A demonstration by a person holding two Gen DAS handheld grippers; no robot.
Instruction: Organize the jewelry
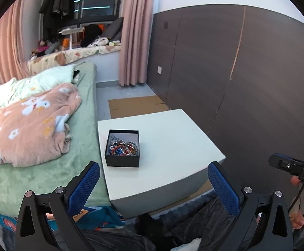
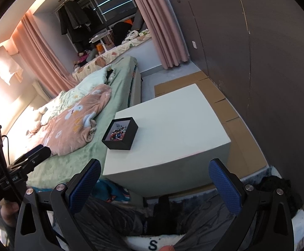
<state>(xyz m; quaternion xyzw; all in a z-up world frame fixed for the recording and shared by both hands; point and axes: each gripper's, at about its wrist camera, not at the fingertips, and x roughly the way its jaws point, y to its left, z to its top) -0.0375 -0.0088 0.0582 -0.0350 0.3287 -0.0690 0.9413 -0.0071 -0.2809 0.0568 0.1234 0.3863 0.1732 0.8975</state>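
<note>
Black box (image 1: 122,148), lidless, at the bed-side edge of the white bench (image 1: 173,146); jewelry (image 1: 123,146) heaped together inside it; left gripper (image 1: 154,179) and right gripper (image 2: 155,179) short of the box, jaws wide apart, holding nothing; heap fits jewelry gathered in or awaiting sorting; step undecidable.

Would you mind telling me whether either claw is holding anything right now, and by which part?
Nothing is held: the left claw and right claw are both open and empty, short of the box.
</note>
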